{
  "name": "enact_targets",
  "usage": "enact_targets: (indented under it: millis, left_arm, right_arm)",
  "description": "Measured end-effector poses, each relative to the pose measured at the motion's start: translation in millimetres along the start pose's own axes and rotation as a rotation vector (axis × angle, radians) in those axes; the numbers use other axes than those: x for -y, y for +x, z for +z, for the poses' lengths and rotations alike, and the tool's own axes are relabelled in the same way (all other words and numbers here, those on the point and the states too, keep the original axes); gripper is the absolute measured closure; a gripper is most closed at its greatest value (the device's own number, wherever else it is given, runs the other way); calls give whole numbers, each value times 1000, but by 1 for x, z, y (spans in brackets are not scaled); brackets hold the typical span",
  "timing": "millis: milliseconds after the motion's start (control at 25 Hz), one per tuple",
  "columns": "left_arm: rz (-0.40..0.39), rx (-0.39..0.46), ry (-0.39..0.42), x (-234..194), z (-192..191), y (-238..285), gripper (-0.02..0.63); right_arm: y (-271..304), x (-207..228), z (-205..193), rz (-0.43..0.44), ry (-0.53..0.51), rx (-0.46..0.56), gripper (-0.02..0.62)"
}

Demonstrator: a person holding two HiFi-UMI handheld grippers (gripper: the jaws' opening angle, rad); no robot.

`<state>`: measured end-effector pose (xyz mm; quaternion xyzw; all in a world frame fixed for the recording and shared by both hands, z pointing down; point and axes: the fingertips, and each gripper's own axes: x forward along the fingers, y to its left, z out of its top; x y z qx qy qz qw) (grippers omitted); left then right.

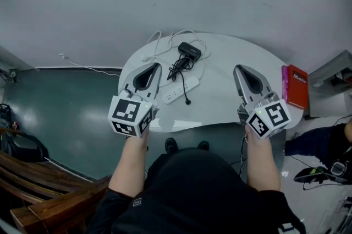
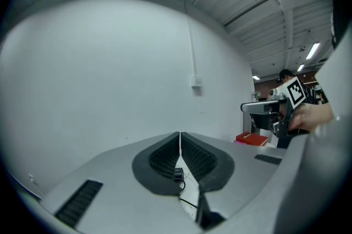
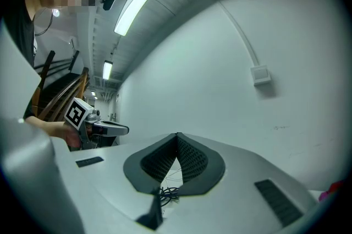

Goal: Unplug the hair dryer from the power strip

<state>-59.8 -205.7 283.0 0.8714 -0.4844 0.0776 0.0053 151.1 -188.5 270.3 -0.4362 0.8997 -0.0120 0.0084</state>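
The black hair dryer (image 1: 189, 51) lies at the far side of the round white table (image 1: 225, 112), with its dark cord (image 1: 179, 67) bundled just nearer. The white power strip (image 1: 180, 90) lies nearer again, about mid-table; we cannot tell whether the plug sits in it. Our left gripper (image 2: 180, 138) hovers just left of the strip, jaws closed and empty. Our right gripper (image 3: 176, 139) is well apart to the right, also closed on nothing. A red book (image 1: 298, 87) sits at the table's right edge.
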Motion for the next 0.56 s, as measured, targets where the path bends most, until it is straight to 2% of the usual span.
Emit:
enact_targets:
  millis: [560]
  left_arm:
    - [1, 4, 1, -7, -1, -4, 588]
  right_arm:
    - [7, -8, 2, 19, 5, 3, 561]
